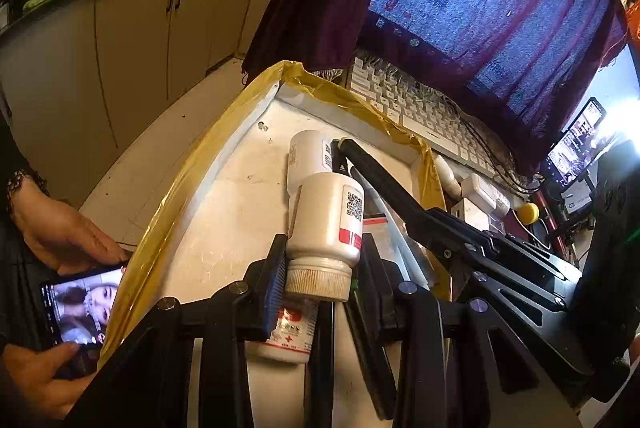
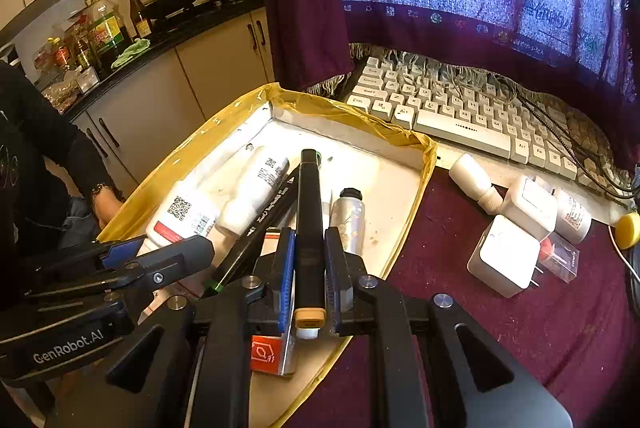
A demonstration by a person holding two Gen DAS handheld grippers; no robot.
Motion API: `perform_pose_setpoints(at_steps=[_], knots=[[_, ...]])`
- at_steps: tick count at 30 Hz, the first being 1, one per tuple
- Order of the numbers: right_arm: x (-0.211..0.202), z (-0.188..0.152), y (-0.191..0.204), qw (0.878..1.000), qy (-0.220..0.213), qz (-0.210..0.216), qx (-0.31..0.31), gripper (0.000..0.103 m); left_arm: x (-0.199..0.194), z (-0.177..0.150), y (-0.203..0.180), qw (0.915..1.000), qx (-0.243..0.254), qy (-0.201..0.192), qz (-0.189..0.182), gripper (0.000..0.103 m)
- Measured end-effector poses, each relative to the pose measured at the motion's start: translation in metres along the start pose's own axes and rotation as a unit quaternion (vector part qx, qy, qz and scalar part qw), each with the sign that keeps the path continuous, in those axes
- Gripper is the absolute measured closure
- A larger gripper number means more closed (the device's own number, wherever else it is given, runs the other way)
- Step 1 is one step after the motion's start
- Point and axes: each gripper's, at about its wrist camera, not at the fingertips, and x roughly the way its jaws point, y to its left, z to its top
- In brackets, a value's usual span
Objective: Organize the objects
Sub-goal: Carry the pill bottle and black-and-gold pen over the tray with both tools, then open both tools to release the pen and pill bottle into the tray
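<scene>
A: Where did things stand?
B: The left gripper (image 1: 320, 284) clenched a white pill bottle (image 1: 326, 228) by its cap; the right gripper (image 2: 310, 268) clenched a black marker (image 2: 310, 224), both over the yellow-taped tray (image 2: 428, 152).
A: Best handling?
B: Lower each near the tray's left edge, then let go gently.

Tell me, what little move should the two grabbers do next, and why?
Probably lower a bit, then let go. The left gripper is shut on a white plastic bottle with a cream ribbed cap, and the right gripper is shut on a black marker with a tan end cap. Both hang over the white tray with yellow taped rim, where similar things already lie.
</scene>
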Motion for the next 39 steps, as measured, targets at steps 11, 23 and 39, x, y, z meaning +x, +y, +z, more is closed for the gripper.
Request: perform_pose_setpoints(at_steps=[11, 23, 39], knots=[[0.007, -0.003, 0.002, 1.000, 0.012, 0.012, 0.000, 0.090, 0.004, 0.001, 0.003, 1.0000, 0.001, 0.002, 0.007, 0.073], [-0.021, -0.010, -0.008, 0.999, -0.016, 0.032, 0.021, 0.071, -0.013, 0.000, -0.003, 0.9991, 0.002, -0.042, -0.012, 0.051], [-0.071, -0.067, -0.081, 0.997, -0.040, 0.002, 0.062, 0.051, -0.025, -0.027, -0.076, 0.9925, 0.086, -0.049, -0.071, 0.045]])
